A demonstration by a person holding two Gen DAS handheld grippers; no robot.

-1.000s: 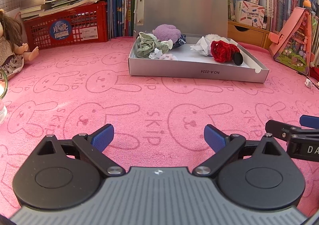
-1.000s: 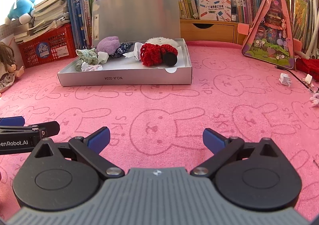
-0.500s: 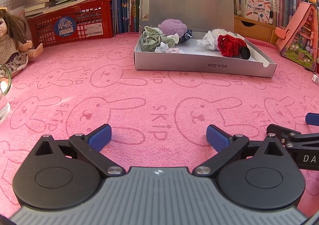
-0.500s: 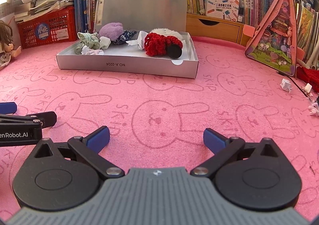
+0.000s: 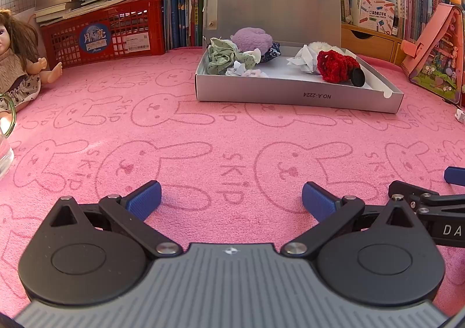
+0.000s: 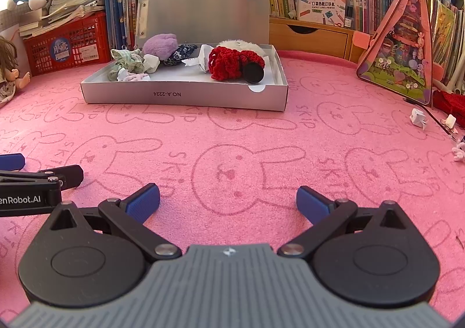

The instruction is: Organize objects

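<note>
An open grey box with its lid up stands on the pink rabbit-print mat. It holds a red crocheted piece, a purple fluffy piece, a green cloth and folded white paper. My left gripper is open and empty, low over the mat in front of the box. My right gripper is open and empty beside it, also short of the box.
A red crate with books and a doll stand at the left. A pink triangular toy house stands at the right, with small paper scraps near it. Bookshelves line the back.
Both grippers have shifted slightly towards the box, which looks a little nearer. Both jaws stay open and empty.
</note>
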